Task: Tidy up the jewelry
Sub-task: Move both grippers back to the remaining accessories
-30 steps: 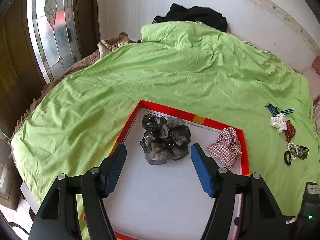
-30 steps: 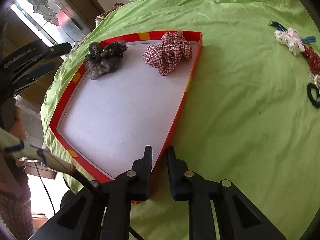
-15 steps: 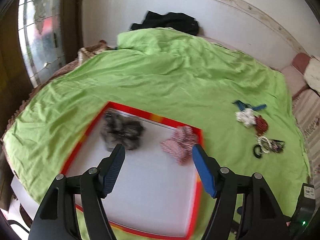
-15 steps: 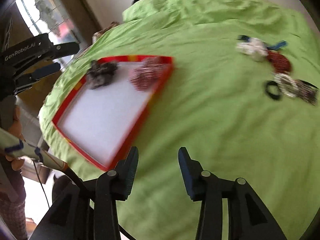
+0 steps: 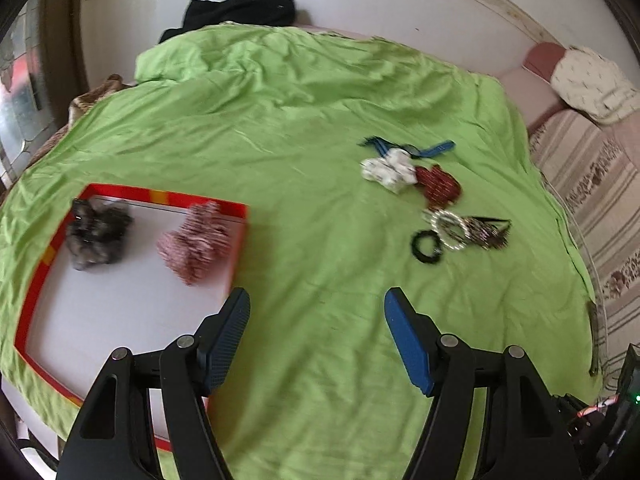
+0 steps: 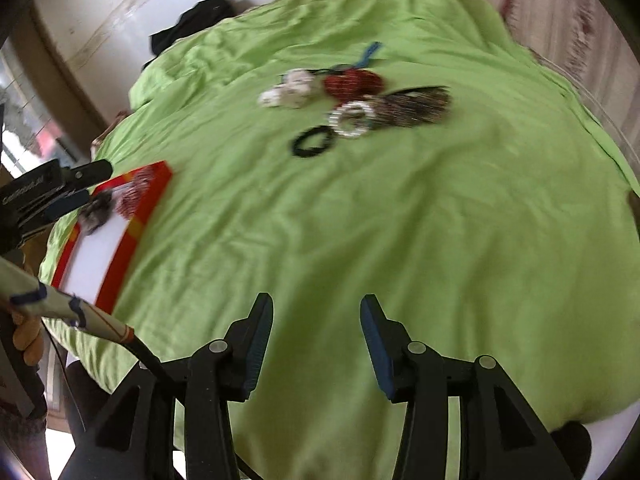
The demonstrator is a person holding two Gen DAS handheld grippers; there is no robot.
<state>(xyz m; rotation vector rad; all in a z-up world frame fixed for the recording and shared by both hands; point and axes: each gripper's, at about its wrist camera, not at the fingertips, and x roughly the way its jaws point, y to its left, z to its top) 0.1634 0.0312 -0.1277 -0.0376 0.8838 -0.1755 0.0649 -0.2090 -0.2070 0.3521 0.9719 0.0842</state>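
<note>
A red-rimmed white tray [image 5: 160,197] [image 6: 132,236] lies on the green bedspread at left. In it sit a grey-black scrunchie [image 5: 98,234] and a red checked scrunchie [image 5: 196,240]. Further right on the spread lie a white scrunchie [image 5: 387,169] [image 6: 289,90], a dark red scrunchie [image 5: 438,186] [image 6: 352,82], a blue ribbon [image 5: 434,148], a pearl bracelet [image 5: 450,229] [image 6: 352,120], a black hair tie [image 5: 427,246] [image 6: 313,142] and a dark beaded piece [image 5: 486,232] [image 6: 412,106]. My left gripper [image 5: 317,308] is open over bare spread beside the tray. The jaws of my right gripper [image 6: 317,312] are opening, with nothing between them.
The green bedspread [image 5: 304,112] covers a bed against a white wall. Black clothing [image 5: 240,10] lies at the bed's far end. A striped, patterned cover [image 5: 592,184] and a pale cushion [image 5: 588,84] lie at the right. A stained-glass door stands left. A hand [image 6: 28,336] holds the other gripper's handle.
Both grippers swung right, away from the tray toward the loose pile. My right gripper, nearly shut at the tray's rim before, has spread its jaws. The left stayed open.
</note>
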